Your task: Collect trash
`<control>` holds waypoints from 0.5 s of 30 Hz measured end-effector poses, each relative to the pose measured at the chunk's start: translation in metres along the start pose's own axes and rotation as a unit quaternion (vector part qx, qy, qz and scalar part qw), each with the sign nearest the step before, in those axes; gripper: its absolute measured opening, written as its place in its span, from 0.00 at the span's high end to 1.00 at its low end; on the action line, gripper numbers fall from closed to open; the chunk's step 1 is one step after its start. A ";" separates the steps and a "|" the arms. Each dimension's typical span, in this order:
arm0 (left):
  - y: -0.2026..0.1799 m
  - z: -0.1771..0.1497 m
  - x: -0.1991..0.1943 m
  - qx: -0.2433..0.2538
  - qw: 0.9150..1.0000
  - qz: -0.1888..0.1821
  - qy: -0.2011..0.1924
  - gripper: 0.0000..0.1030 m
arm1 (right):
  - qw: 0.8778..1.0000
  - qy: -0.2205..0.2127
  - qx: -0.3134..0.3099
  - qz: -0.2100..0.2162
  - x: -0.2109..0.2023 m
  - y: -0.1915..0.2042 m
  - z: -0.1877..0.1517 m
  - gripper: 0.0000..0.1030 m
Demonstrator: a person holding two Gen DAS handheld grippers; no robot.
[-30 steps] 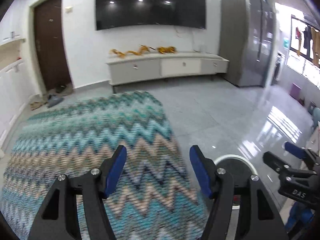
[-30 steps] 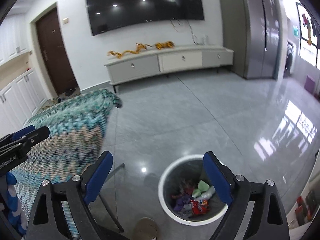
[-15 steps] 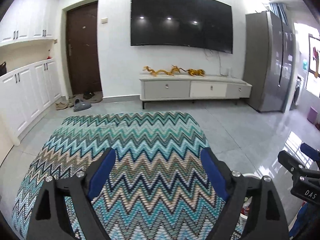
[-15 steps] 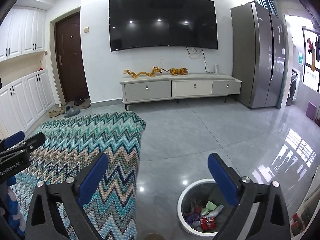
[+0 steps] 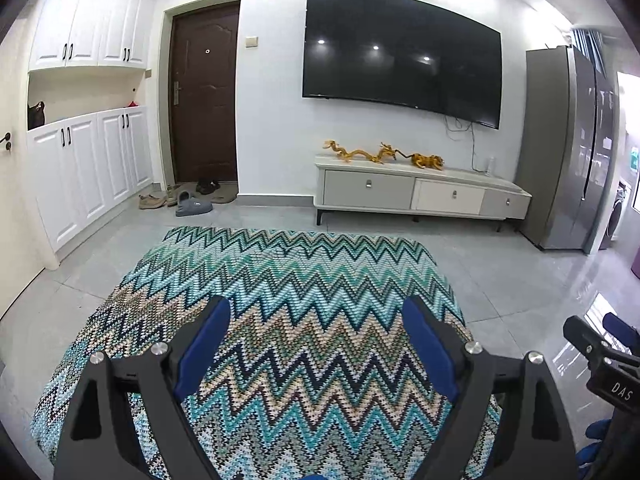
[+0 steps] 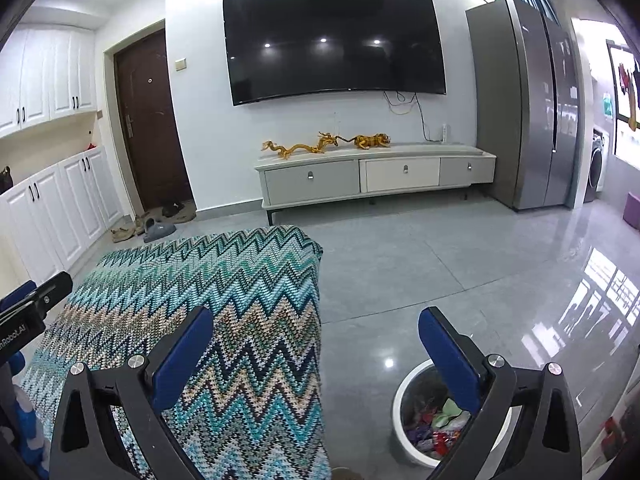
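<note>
Now both tongs (image 5: 314, 346) (image 6: 316, 352) empty, agape.

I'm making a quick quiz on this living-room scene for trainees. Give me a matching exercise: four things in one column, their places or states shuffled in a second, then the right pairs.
Things:
1. trash bin
2. zigzag cloth
3. dragon figurines
4. right tongs

Places or states:
A. on the low TV cabinet
B. open, holding nothing
C. on the floor, wrappers inside
D. spread over the table

Pairs: 1-C, 2-D, 3-A, 4-B
</note>
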State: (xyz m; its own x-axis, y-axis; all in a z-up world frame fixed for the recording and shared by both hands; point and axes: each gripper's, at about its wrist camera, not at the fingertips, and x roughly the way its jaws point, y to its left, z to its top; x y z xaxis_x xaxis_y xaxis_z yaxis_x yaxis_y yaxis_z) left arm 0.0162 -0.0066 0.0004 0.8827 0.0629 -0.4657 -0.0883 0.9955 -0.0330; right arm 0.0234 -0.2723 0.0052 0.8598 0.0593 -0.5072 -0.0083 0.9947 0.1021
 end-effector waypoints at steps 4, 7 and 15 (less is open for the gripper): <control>0.004 -0.001 0.000 -0.001 1.000 0.009 0.000 0.13 | 1.000 0.013 -0.014 0.001 0.005 0.010 -0.003 0.00; 0.005 -0.003 0.002 -0.001 1.000 0.012 0.001 0.12 | 0.999 0.020 -0.031 -0.005 0.008 0.017 -0.006 0.00; 0.014 -0.005 0.001 -0.013 1.000 0.023 -0.005 0.12 | 0.999 0.019 -0.031 -0.015 0.007 0.020 -0.010 0.00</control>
State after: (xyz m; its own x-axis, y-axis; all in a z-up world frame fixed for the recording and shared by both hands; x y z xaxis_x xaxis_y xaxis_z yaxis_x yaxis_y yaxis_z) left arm 0.0134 0.0068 -0.0046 0.8824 0.1091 -0.4577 -0.1403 0.9895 -0.0347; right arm 0.0243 -0.2515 -0.0055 0.8405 0.0304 -0.5410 -0.0145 0.9993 0.0337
